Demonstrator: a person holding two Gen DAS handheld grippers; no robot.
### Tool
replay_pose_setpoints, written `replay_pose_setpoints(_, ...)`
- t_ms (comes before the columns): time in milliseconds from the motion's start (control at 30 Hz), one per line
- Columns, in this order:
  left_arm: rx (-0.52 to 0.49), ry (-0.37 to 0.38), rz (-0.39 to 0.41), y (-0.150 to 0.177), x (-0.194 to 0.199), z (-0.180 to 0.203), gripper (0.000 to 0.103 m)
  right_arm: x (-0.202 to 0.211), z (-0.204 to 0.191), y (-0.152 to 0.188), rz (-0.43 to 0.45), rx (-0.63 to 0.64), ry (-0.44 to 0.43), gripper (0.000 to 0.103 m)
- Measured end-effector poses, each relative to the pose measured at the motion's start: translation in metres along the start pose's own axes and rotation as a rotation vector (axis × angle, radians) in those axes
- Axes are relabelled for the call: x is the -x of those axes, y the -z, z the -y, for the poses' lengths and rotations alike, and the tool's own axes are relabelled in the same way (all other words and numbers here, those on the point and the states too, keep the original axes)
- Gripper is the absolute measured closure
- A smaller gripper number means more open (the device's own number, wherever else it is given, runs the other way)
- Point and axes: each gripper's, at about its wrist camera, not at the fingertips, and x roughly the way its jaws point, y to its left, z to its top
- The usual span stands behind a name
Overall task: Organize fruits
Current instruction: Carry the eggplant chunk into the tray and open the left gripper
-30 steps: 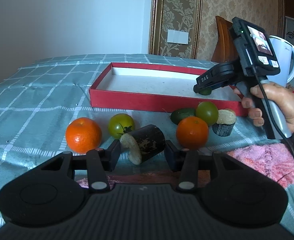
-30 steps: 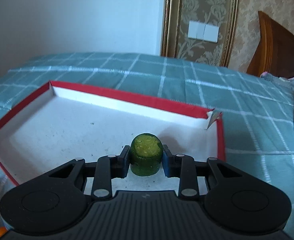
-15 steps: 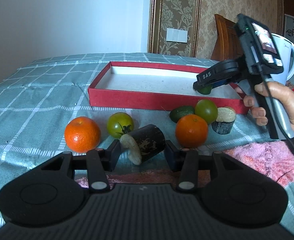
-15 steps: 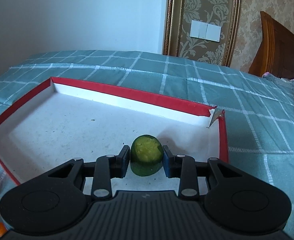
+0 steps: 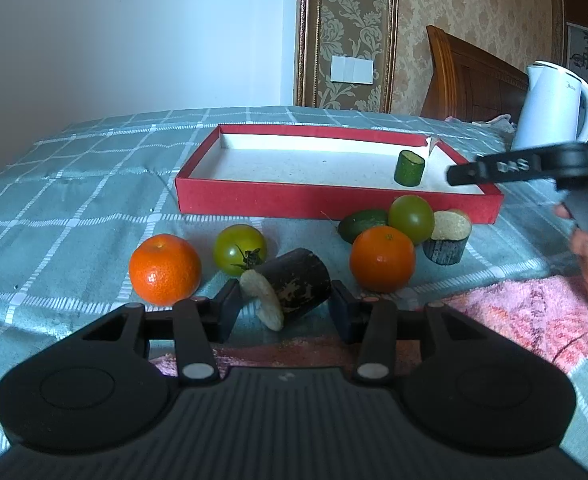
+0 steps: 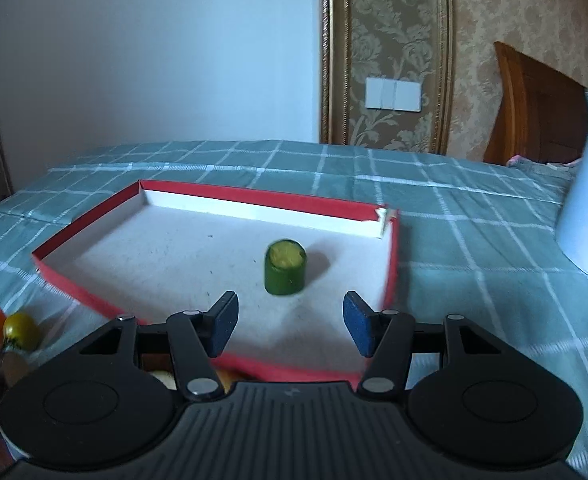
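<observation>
Right gripper [image 6: 290,326] jaws opening, nothing between them; green cucumber chunk [image 6: 285,267] stands upright and free inside the red tray [image 6: 88,286], near its far right corner. Left gripper [image 5: 284,312] brackets a dark cylinder piece [image 5: 294,286] lying on its side at the near edge of the checked tablecloth [image 5: 54,208]; pads look close on both sides, contact unclear. Oranges [image 5: 165,269], green tomatoes [image 5: 239,249] loose in front of the tray.
</observation>
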Motion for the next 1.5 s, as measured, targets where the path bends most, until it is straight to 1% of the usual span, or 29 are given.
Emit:
replay_pose_setpoints(33,-0.003,0.001,0.0,0.0,0.0,0.0,0.059,0.004,0.002,0.004,0.004,-0.009,0.004,0.039)
replay_pose_setpoints(133,-0.009,0.001,0.002,0.001,0.001,0.001,0.059,0.013,0.006,0.014,0.014,-0.011,0.022,0.031)
replay_pose_setpoints(200,-0.013,0.002,0.0,0.0,0.002,0.001,0.059,0.017,0.008,0.022,0.014,-0.017,0.034,0.028)
replay_pose_setpoints(300,-0.02,-0.004,-0.007,-0.001,0.003,0.003,0.059,0.016,0.013,0.029,-0.017,-0.042,0.023,0.028)
replay_pose_setpoints(400,-0.016,0.001,-0.008,-0.007,0.005,0.004,0.059,0.016,0.016,0.03,-0.019,-0.045,0.027,0.028)
replay_pose_setpoints(533,-0.009,0.026,0.009,-0.026,0.008,0.003,0.059,0.012,0.023,0.033,-0.05,-0.072,0.032,0.028)
replay_pose_setpoints(633,-0.014,0.023,0.031,-0.043,0.004,0.003,0.059,0.011,0.028,0.033,-0.064,-0.096,0.029,0.028)
replay_pose_setpoints(733,-0.026,0.001,0.052,-0.061,-0.006,0.003,0.059,0.01,0.029,0.034,-0.069,-0.103,0.03,0.028)
replay_pose_setpoints(900,-0.035,-0.01,0.055,-0.079,-0.026,0.004,0.059,0.008,0.028,0.035,-0.083,-0.103,0.031,0.028)
replay_pose_setpoints(1167,-0.025,-0.026,0.029,-0.106,-0.069,0.002,0.059,0.004,0.027,0.035,-0.097,-0.097,0.035,0.028)
replay_pose_setpoints(1300,-0.018,-0.032,-0.003,-0.117,-0.095,0.0,0.059,0.003,0.025,0.036,-0.1,-0.089,0.038,0.023)
replay_pose_setpoints(1500,-0.014,-0.059,-0.039,-0.125,-0.123,-0.003,0.059,0.003,0.023,0.036,-0.102,-0.073,0.046,0.022)
